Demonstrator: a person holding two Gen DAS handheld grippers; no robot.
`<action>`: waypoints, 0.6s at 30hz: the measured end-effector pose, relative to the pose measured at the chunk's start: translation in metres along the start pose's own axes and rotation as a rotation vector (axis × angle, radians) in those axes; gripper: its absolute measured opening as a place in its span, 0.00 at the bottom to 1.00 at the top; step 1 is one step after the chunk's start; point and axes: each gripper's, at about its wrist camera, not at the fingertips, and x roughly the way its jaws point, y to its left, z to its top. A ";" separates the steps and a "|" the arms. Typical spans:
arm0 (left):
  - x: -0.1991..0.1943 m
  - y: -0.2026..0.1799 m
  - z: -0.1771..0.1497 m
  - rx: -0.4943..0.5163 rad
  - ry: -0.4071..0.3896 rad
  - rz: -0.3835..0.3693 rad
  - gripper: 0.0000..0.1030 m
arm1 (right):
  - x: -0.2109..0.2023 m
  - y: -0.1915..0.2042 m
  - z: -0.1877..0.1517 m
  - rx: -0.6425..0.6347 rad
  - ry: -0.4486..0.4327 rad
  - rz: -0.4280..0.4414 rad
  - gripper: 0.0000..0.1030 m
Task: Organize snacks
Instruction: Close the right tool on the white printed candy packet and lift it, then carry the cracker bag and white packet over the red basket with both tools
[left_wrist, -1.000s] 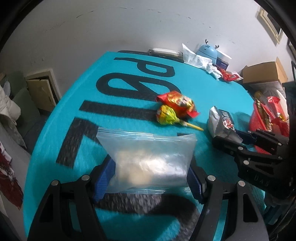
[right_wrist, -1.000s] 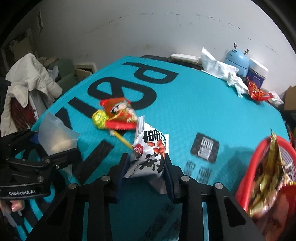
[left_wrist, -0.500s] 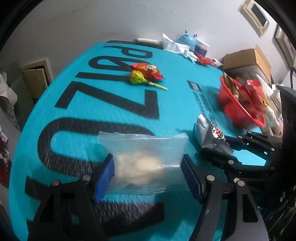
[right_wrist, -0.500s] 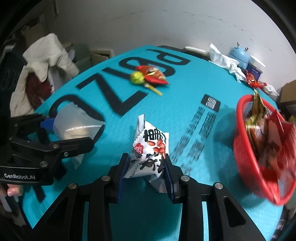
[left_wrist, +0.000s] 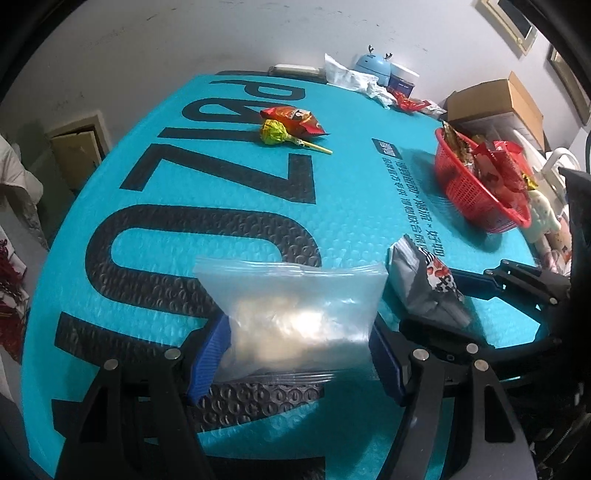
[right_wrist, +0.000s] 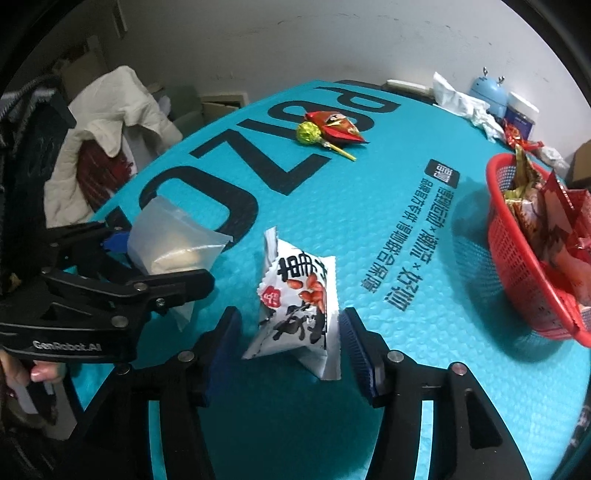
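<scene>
My left gripper (left_wrist: 299, 350) is shut on a clear zip bag (left_wrist: 295, 317) of pale snacks, held near the front of the teal mat (left_wrist: 351, 192). The bag also shows in the right wrist view (right_wrist: 173, 240). My right gripper (right_wrist: 290, 343) has its jaws spread, with a white peanut packet (right_wrist: 295, 306) standing between them; the pads stand a little apart from it. The packet shows in the left wrist view (left_wrist: 428, 284). A red snack bag (left_wrist: 291, 120) and a green lollipop (left_wrist: 275, 133) lie at the far middle. A red basket (right_wrist: 517, 266) of snacks stands at the right.
A blue deer-shaped gadget (left_wrist: 373, 66), a jar (left_wrist: 402, 79), crumpled white paper (left_wrist: 354, 79) and red wrappers (left_wrist: 408, 103) sit at the mat's far edge. A cardboard box (left_wrist: 498, 99) stands at the right. White clothes (right_wrist: 107, 110) hang left of the table.
Both grippers have pulled back toward the front of the mat, away from the lollipop. The right jaws have spread apart from the peanut packet, which they gripped before.
</scene>
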 end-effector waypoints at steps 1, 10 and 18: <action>0.001 0.000 0.000 0.000 -0.003 0.006 0.69 | 0.001 0.000 0.001 -0.002 0.003 -0.003 0.54; 0.004 0.001 0.004 -0.013 -0.032 0.026 0.69 | 0.004 0.003 0.002 -0.046 -0.019 -0.024 0.45; -0.001 0.001 0.000 -0.032 -0.053 0.014 0.62 | -0.002 0.006 -0.002 -0.059 -0.041 0.010 0.31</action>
